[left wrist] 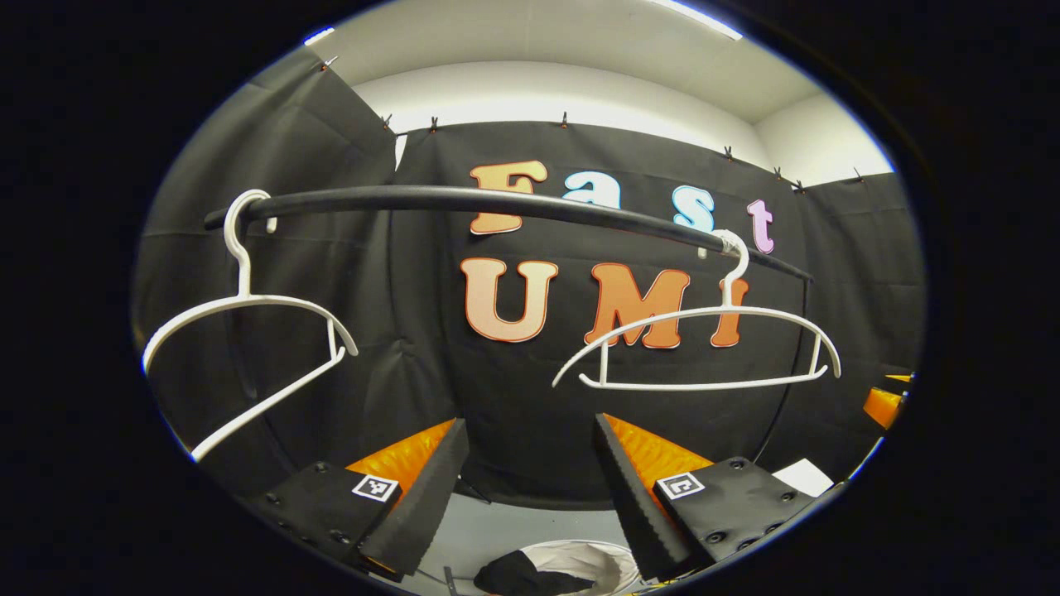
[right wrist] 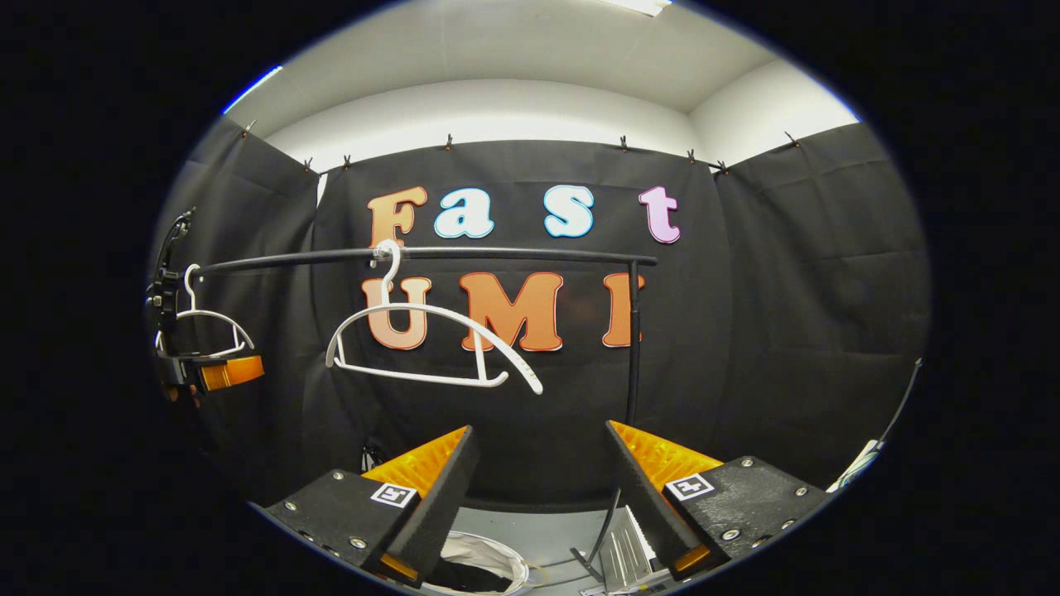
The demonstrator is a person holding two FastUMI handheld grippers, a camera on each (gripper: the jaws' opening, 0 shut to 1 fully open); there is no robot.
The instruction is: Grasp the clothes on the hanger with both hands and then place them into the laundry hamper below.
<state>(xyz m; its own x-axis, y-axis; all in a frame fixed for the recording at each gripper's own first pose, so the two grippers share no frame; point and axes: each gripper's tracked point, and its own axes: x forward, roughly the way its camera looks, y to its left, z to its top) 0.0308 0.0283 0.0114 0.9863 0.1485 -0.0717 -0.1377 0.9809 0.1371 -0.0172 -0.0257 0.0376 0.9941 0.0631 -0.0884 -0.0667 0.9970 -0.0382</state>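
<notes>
Two bare white hangers hang from the black rail (left wrist: 497,201): one at the left (left wrist: 248,331), tilted, and one at the right (left wrist: 704,348). Below, between my fingers, the white laundry hamper (left wrist: 609,559) holds dark clothes (left wrist: 522,575). My left gripper (left wrist: 530,488) is open with nothing between its fingers and points at the booth wall under the rail. My right gripper (right wrist: 538,488) is open too and holds nothing. In the right gripper view the nearer hanger (right wrist: 431,339) hangs on the rail (right wrist: 431,255), the hamper's rim (right wrist: 484,550) shows low down, and the left gripper (right wrist: 211,372) sits far left beside the other hanger (right wrist: 207,319).
The rack's upright post (right wrist: 633,348) stands at the rail's right end, close ahead of my right gripper. A pale slatted object (right wrist: 621,550) lies on the grey floor by the hamper. Black cloth walls close the booth on all sides. Part of the other gripper (left wrist: 882,406) shows at the far right.
</notes>
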